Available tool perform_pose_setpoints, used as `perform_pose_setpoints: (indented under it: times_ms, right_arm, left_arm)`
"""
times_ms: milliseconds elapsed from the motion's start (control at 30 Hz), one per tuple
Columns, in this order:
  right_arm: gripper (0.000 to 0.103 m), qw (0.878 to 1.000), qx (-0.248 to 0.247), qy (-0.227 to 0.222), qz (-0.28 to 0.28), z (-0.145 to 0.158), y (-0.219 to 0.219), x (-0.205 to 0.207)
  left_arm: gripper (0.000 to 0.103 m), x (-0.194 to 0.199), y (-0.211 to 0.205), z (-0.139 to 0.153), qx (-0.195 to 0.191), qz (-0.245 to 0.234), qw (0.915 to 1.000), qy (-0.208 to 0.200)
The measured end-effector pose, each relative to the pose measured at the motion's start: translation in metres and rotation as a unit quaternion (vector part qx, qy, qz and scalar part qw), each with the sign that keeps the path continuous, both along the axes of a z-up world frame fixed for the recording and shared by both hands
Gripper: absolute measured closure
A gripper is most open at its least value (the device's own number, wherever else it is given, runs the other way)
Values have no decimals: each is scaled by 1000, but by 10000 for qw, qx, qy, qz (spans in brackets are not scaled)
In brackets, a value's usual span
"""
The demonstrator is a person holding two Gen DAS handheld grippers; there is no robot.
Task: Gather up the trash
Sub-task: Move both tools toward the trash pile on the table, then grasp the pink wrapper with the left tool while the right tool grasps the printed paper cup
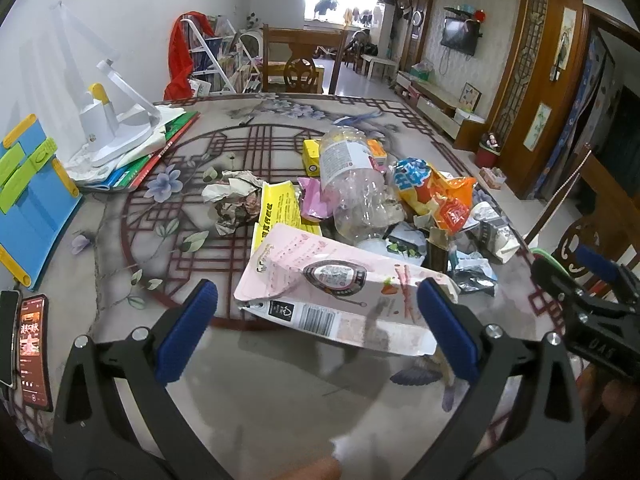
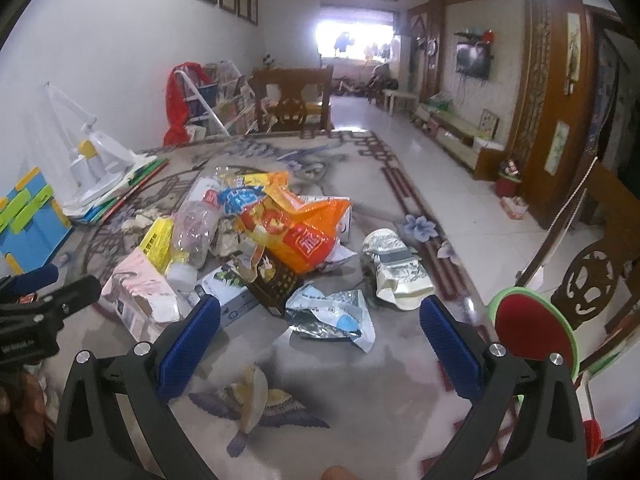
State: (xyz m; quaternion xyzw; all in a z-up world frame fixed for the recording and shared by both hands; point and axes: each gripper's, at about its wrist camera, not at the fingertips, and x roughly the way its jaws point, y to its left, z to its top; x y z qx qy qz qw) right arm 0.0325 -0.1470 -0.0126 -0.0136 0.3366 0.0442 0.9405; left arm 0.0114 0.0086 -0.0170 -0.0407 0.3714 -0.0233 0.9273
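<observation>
A heap of trash lies on the patterned table (image 1: 160, 240). Nearest my open left gripper (image 1: 320, 300) is a flattened pink carton (image 1: 320, 284), partly between the blue pads but untouched. Behind it lie a clear plastic bottle (image 1: 356, 184), a yellow wrapper (image 1: 276, 212), crumpled paper (image 1: 232, 200) and an orange snack bag (image 1: 436, 192). In the right wrist view my right gripper (image 2: 320, 320) is open above the table, just short of a silver-blue wrapper (image 2: 332, 312). The orange snack bag (image 2: 296, 228), clear bottle (image 2: 196, 220), pink carton (image 2: 140, 288) and a crumpled pouch (image 2: 396, 268) lie beyond.
A white desk lamp (image 1: 108, 120) stands on books at the back left, beside a blue and green toy board (image 1: 28, 200). Two phones (image 1: 32, 352) lie at the left edge. A red and green round lid (image 2: 532, 328) sits at the table's right edge. Wooden chairs (image 2: 592, 272) surround the table.
</observation>
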Motion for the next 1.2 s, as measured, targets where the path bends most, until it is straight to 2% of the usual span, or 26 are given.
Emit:
perform_pose_setpoints:
  times_ms: [67, 167, 367, 500, 600, 700, 833, 1000, 1200]
  right_arm:
    - [7, 10000, 60, 71, 6, 0, -7, 2]
    - [7, 9999, 24, 123, -22, 1, -17, 6]
    - [7, 9989, -102, 457, 7, -1, -37, 27]
    - [7, 9978, -64, 661, 16, -5, -46, 43]
    - [7, 9970, -142, 760, 2, -7, -51, 58]
    - [7, 9954, -267, 915, 42, -11, -58, 78]
    - [7, 9918, -526, 1128, 304, -21, -56, 105]
    - [7, 9867, -864, 1320, 399, -41, -53, 133]
    - [7, 9839, -918, 1491, 352, -65, -61, 152]
  left_arm:
    - [5, 1, -1, -1, 19, 29, 10000, -1]
    - [5, 4, 2, -2, -161, 112, 9998, 56]
    - [5, 22, 7, -5, -711, 108, 9962, 486]
    - [5, 32, 5, -7, -859, 155, 9938, 687]
    - [5, 42, 8, -13, -970, 404, 9907, 867]
    - [5, 52, 15, -25, -1261, 740, 9826, 1148]
    - [5, 62, 22, -46, -1850, 1034, 9655, 1514]
    - [5, 65, 18, -55, -2049, 1324, 9563, 1609]
    - [5, 68, 18, -64, -2190, 1842, 9431, 1695]
